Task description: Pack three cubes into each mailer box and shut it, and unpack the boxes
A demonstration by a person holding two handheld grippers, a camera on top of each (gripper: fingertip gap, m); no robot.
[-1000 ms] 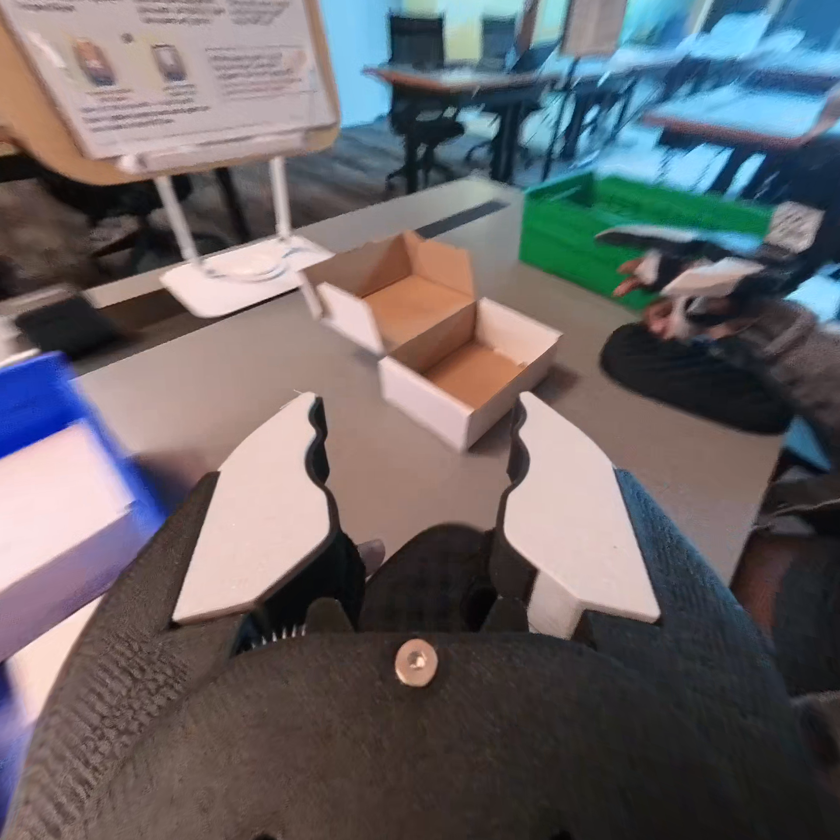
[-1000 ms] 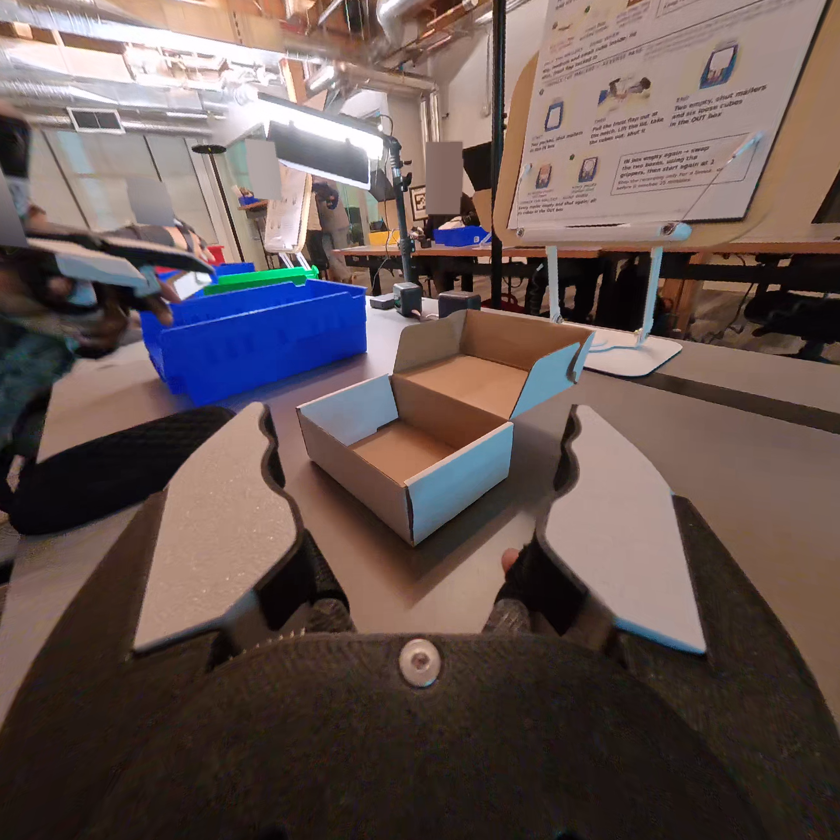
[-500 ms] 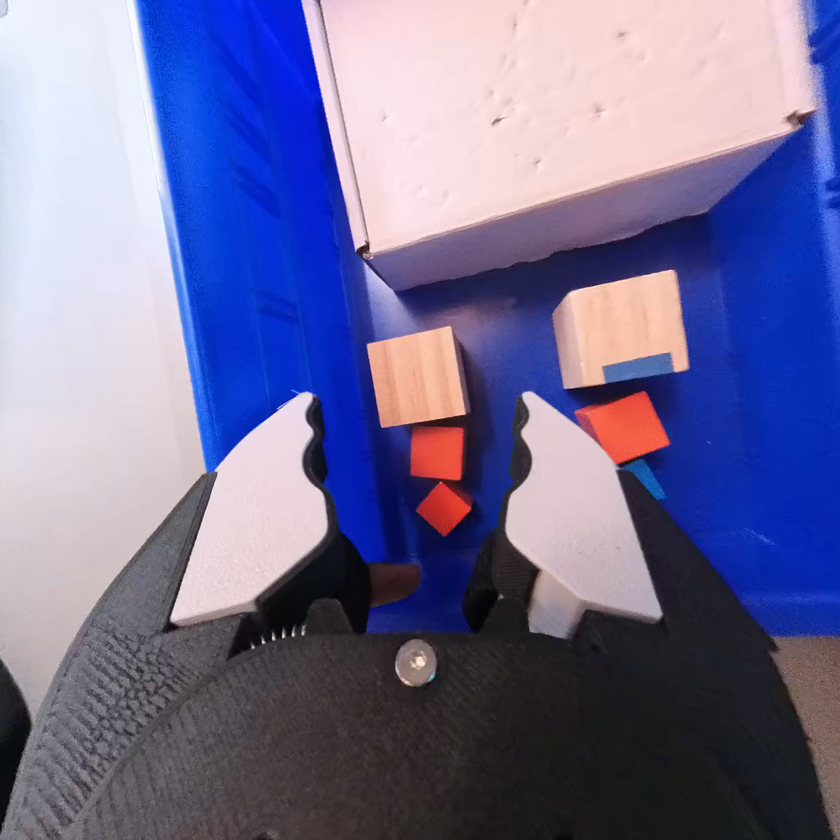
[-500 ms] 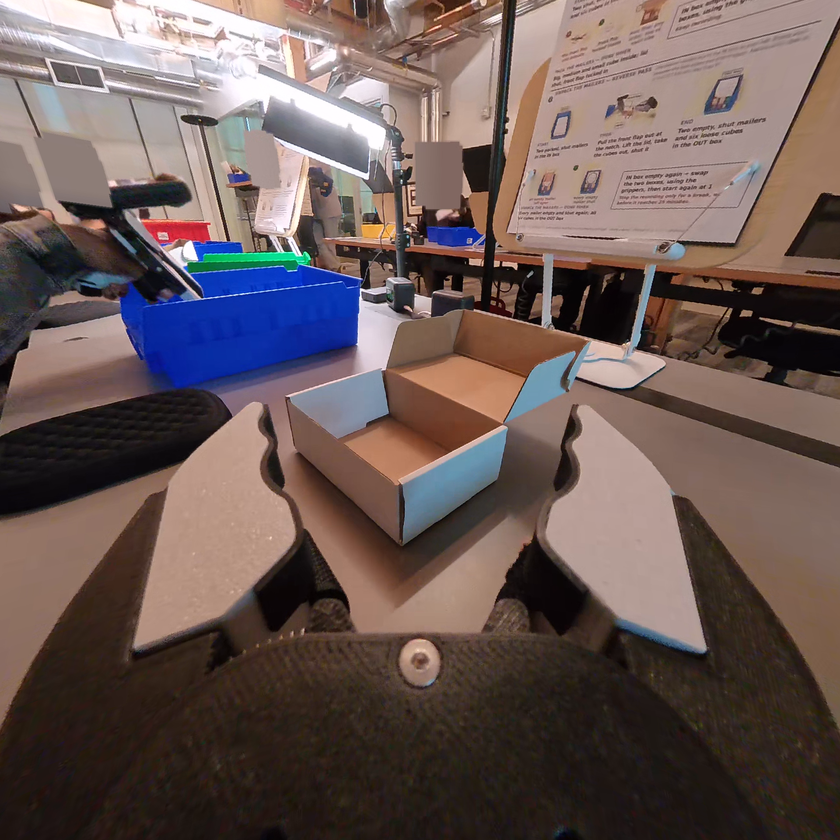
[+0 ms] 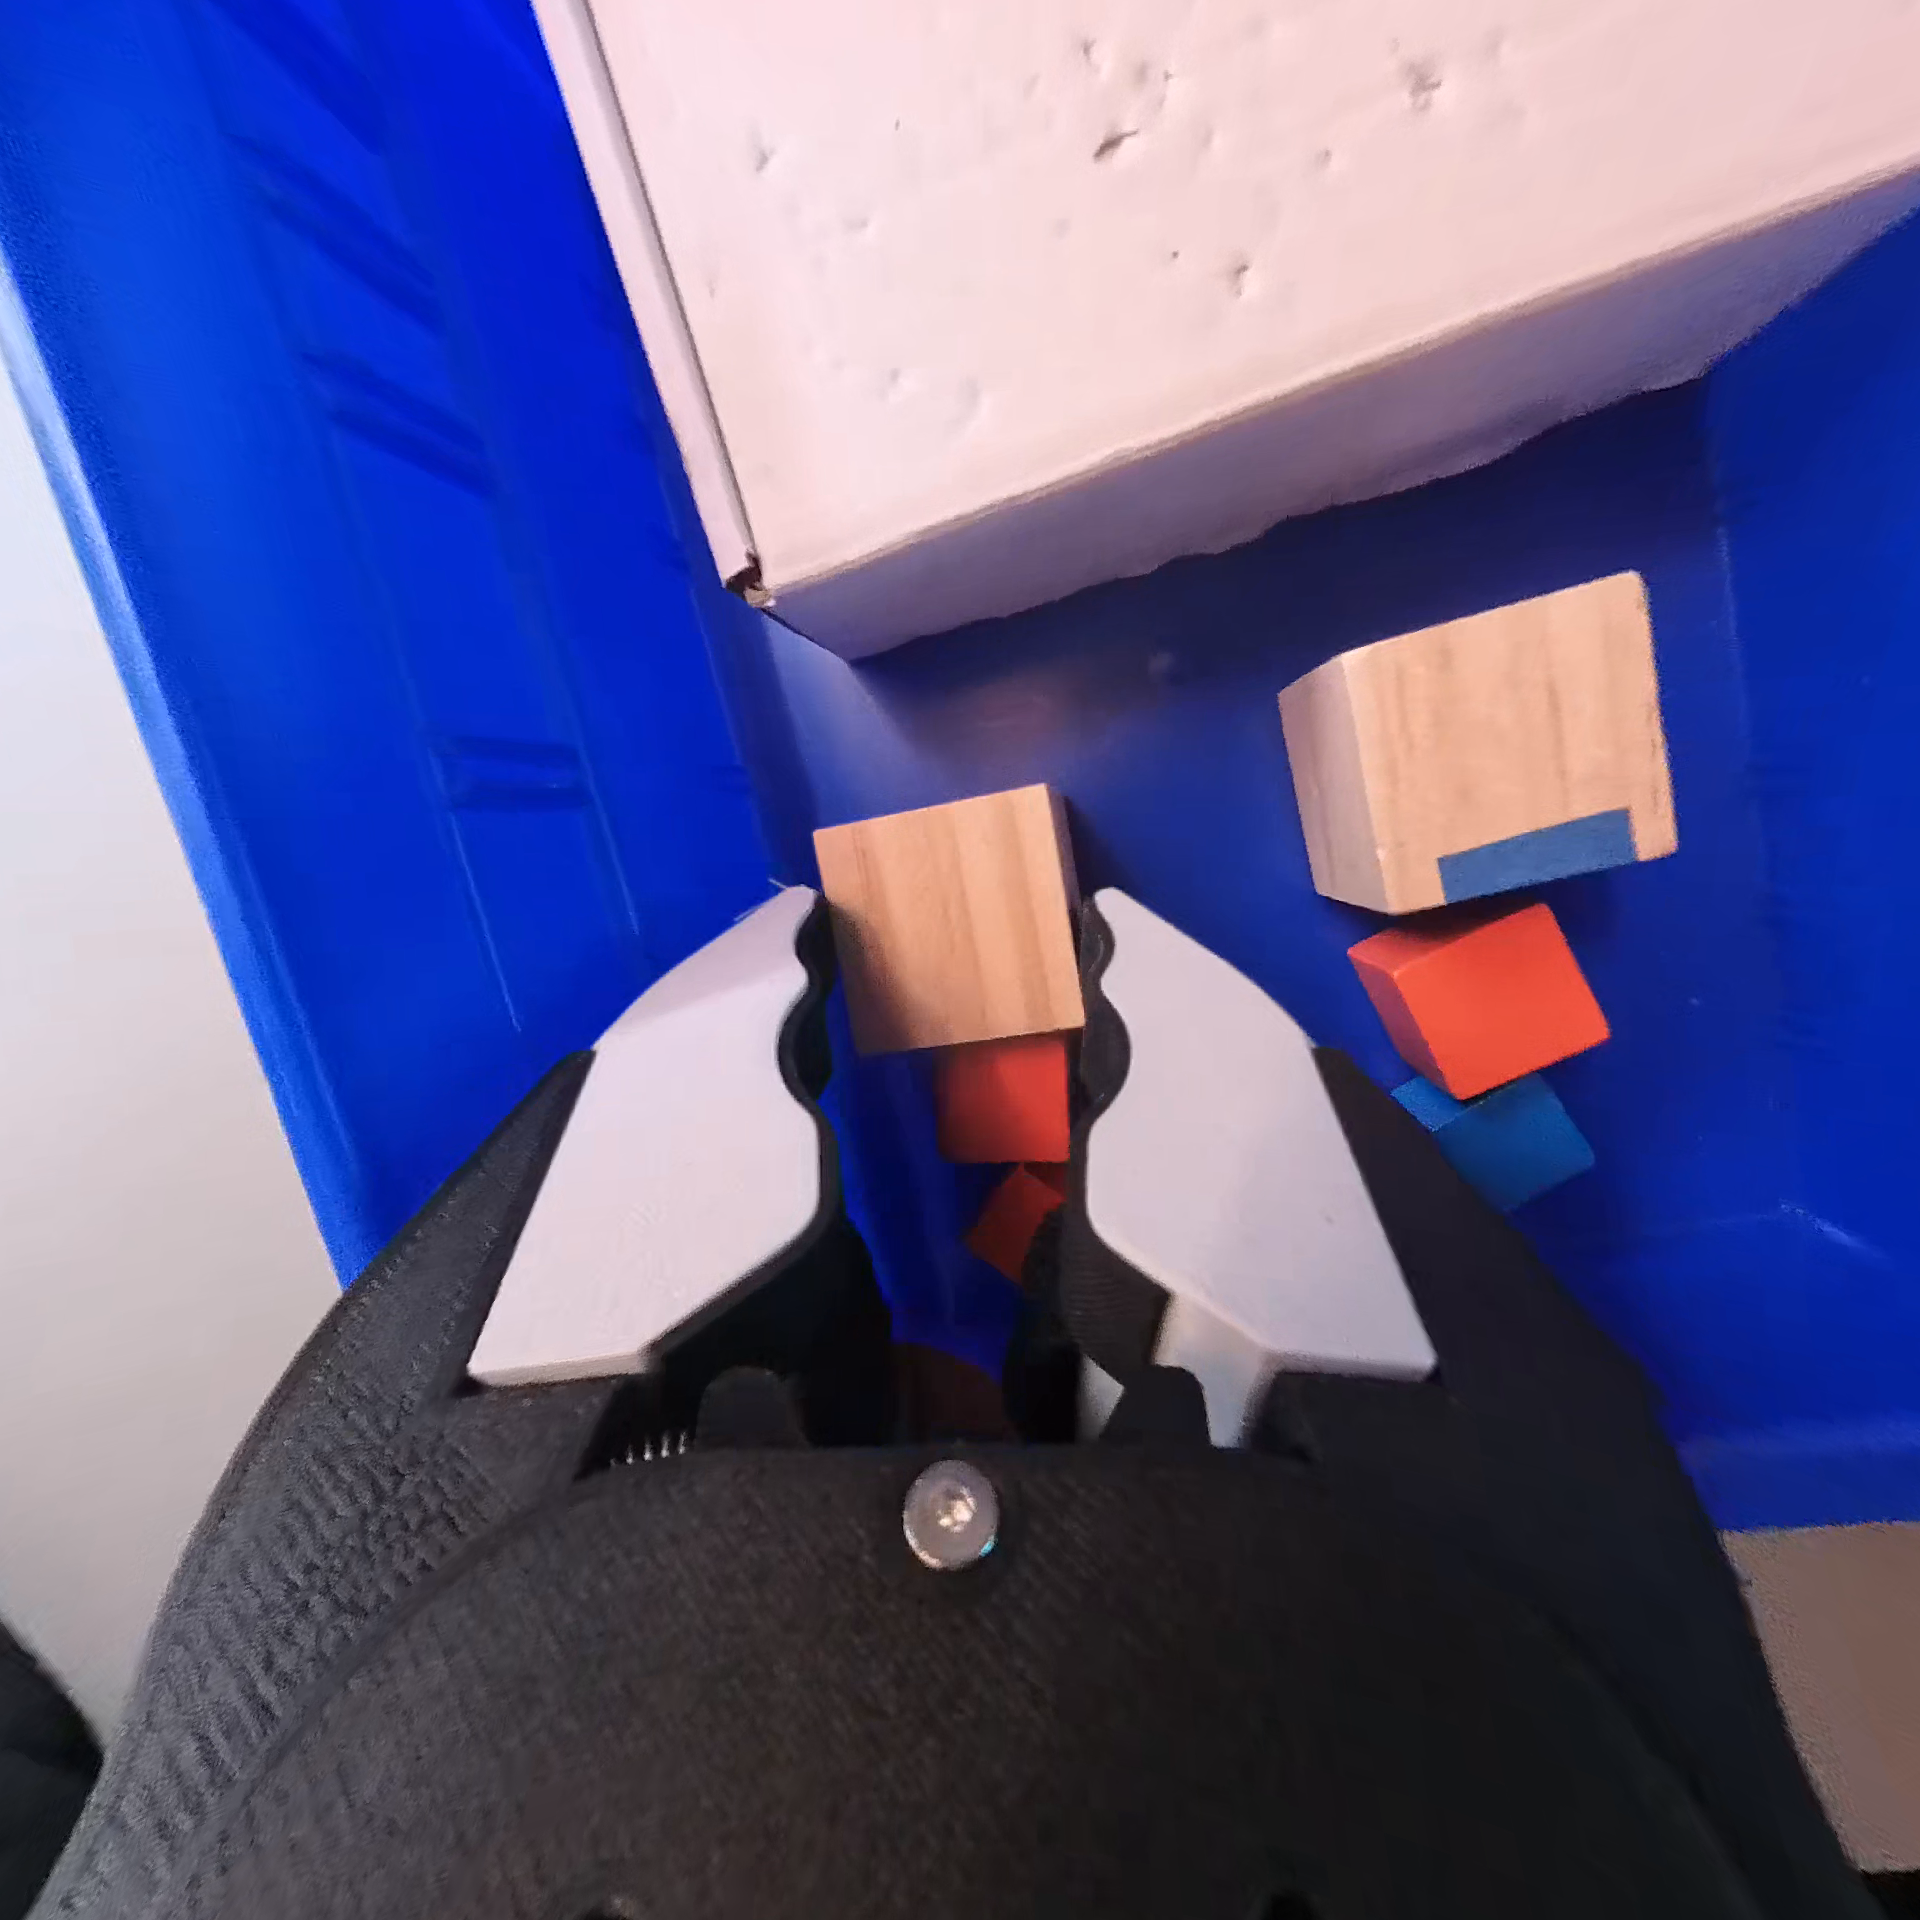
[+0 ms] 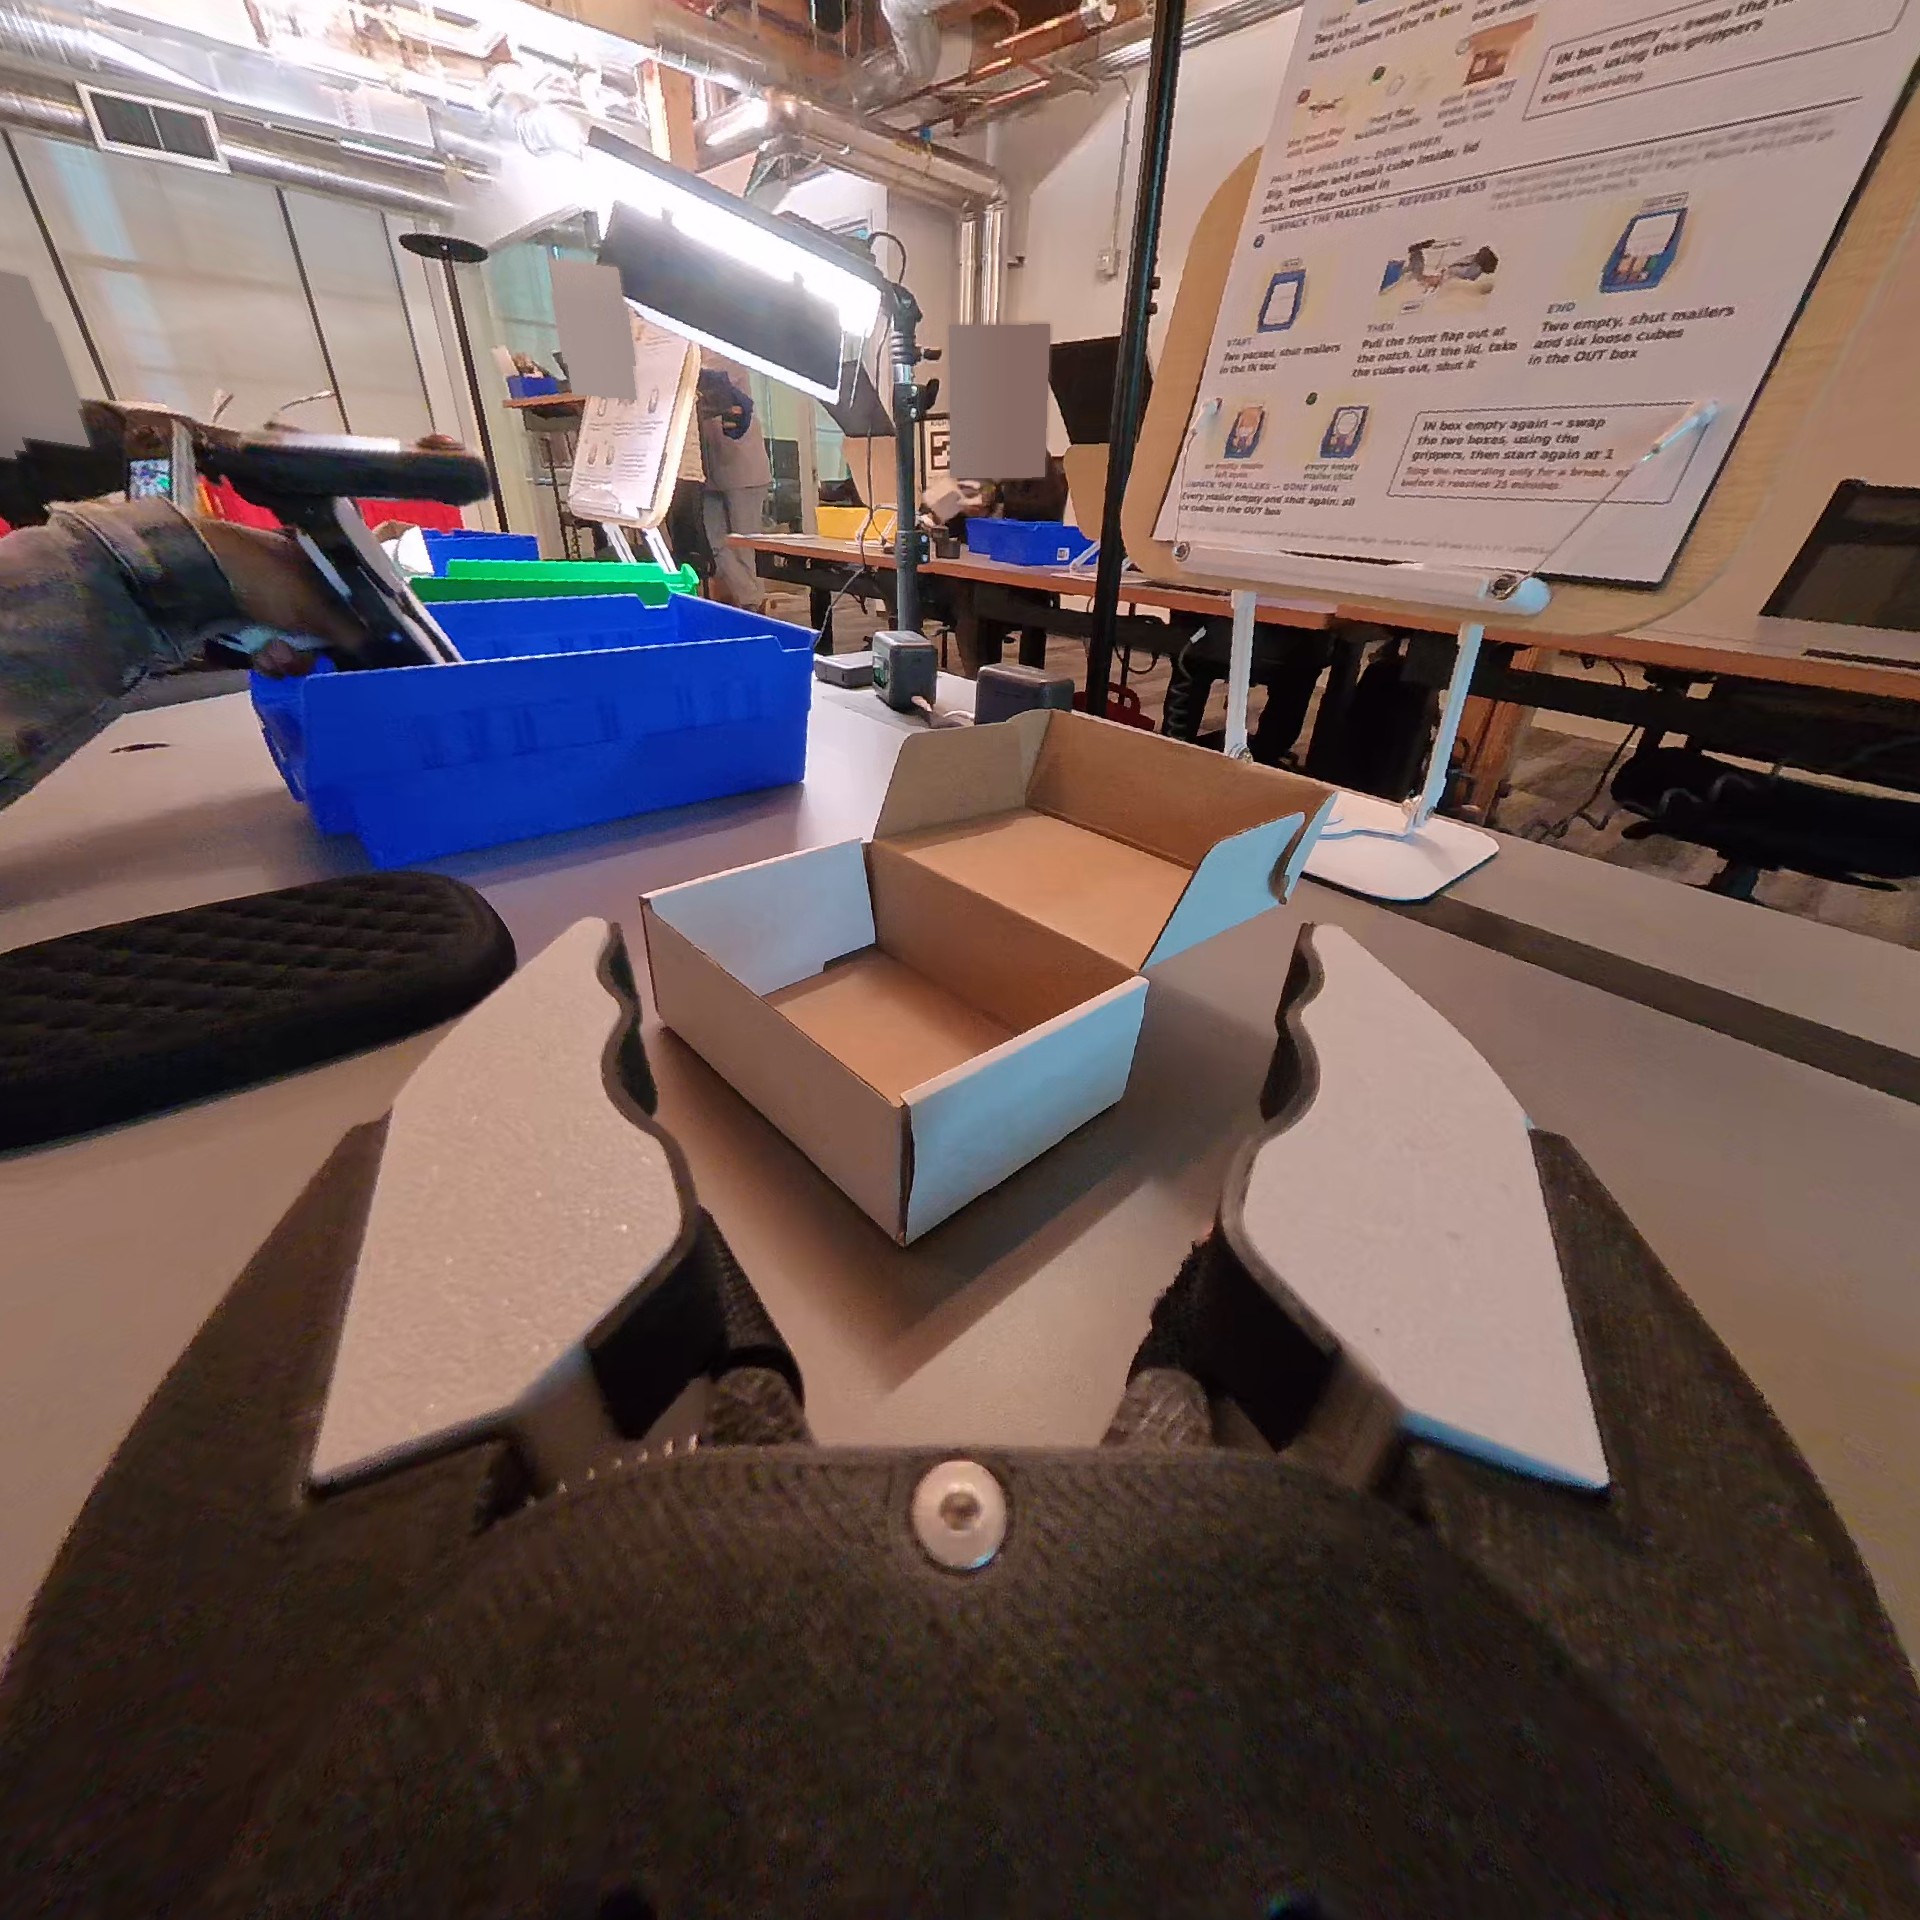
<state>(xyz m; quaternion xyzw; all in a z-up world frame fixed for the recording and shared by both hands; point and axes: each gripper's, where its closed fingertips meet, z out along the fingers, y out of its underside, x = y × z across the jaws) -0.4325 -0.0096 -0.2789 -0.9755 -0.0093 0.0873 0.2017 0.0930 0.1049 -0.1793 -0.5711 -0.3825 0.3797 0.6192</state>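
Observation:
In the left wrist view my left gripper (image 5: 951,914) points down into the blue bin (image 5: 416,623) and is shut on a medium plain wooden cube (image 5: 956,935), one finger on each side. Two small red cubes (image 5: 1003,1101) lie just below it. To the right lie a larger wooden cube with a blue face (image 5: 1486,738), a red cube (image 5: 1475,997) and a blue cube (image 5: 1507,1138). A shut white mailer box (image 5: 1195,260) fills the bin's far end. In the right wrist view my right gripper (image 6: 956,935) is open and empty, low over the table before an open, empty mailer box (image 6: 1018,1091).
The blue bin (image 6: 561,727) stands at the left rear of the grey table, with the left gripper (image 6: 353,561) reaching into it. A green bin (image 6: 551,582) is behind it. A black pad (image 6: 208,987) lies at the left. An instruction board on a white stand (image 6: 1455,831) is at the right rear. The left gripper's tips are roughly 55 cm from the right gripper's.
My left gripper swung from the table down into the blue bin, then lowered and closed on the wooden cube. My right gripper stayed open and moved only slightly.

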